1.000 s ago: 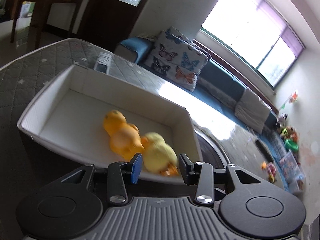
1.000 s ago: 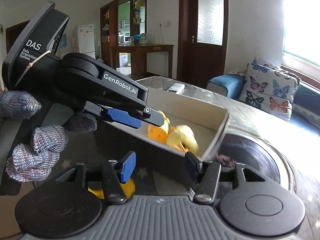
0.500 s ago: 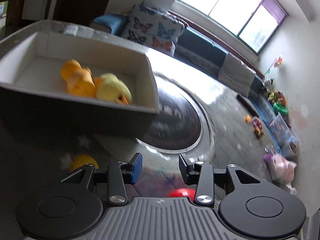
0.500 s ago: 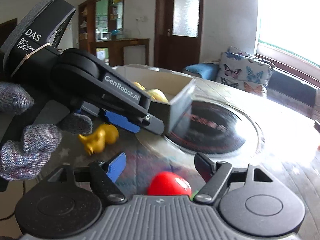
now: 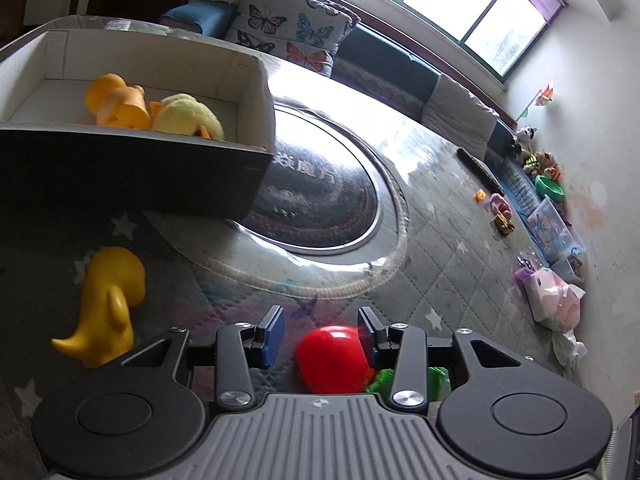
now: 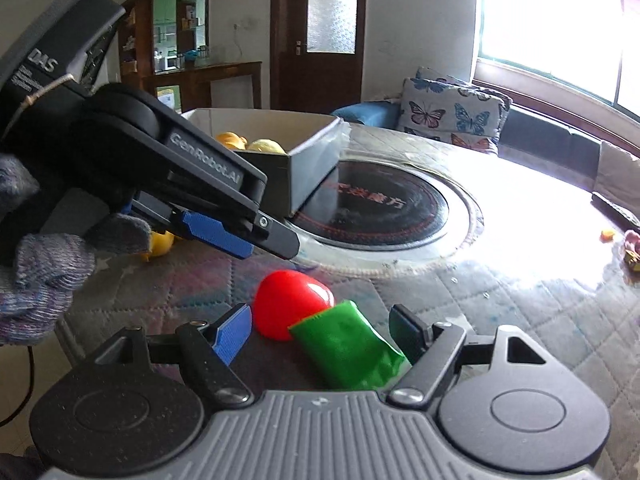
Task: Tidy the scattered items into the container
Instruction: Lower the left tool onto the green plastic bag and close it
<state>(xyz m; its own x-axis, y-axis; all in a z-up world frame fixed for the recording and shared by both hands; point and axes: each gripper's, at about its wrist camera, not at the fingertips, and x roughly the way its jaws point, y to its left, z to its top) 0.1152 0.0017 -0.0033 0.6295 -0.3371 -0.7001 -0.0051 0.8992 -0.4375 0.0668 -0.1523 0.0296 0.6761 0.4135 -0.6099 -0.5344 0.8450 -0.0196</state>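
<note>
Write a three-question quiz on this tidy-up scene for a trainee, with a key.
1. True or false: the box already holds two yellow toys.
2. Which toy lies between the fingers of the left gripper? A: red toy; B: yellow duck; C: green piece
3. Fill in: the yellow duck still outside lies on the quilted ____.

Key: 1 true; 2 A; 3 mat.
</note>
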